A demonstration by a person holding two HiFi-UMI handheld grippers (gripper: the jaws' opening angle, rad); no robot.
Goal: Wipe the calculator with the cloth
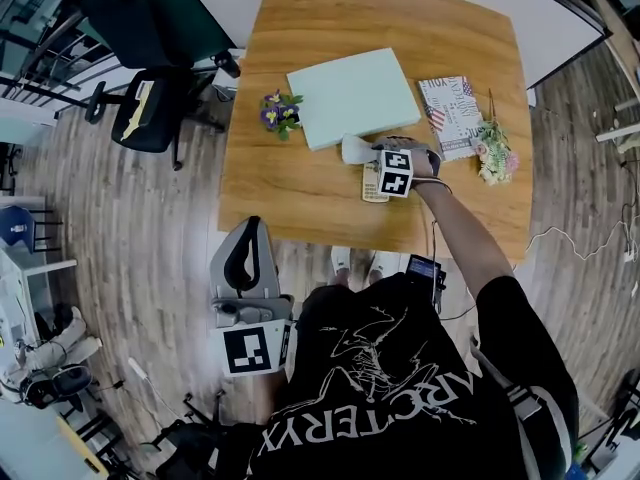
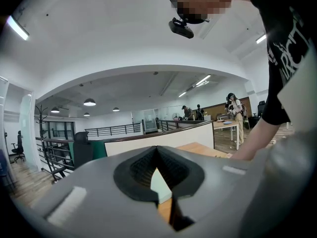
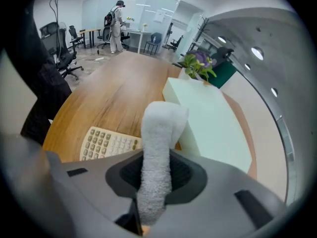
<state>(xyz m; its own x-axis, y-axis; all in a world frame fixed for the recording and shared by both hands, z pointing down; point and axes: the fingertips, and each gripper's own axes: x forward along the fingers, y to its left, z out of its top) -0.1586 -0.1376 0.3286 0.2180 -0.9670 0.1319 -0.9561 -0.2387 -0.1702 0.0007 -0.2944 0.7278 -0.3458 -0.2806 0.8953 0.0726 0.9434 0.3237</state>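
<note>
Over the calculator [image 3: 106, 144], right tool [image 3: 155, 178] pinches the cloth [image 3: 161, 128], arm outstretched; left tool [image 2: 157, 149] closed.

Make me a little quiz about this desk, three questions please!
1. True or false: the right gripper is pinching a white cloth.
2. Pick one: what lies on the wooden table right by that cloth? A) a calculator B) a banana C) a mug
3. Fill the gap: the left gripper, jaws together, holds ____.

Key: 1 true; 2 A; 3 nothing.
</note>
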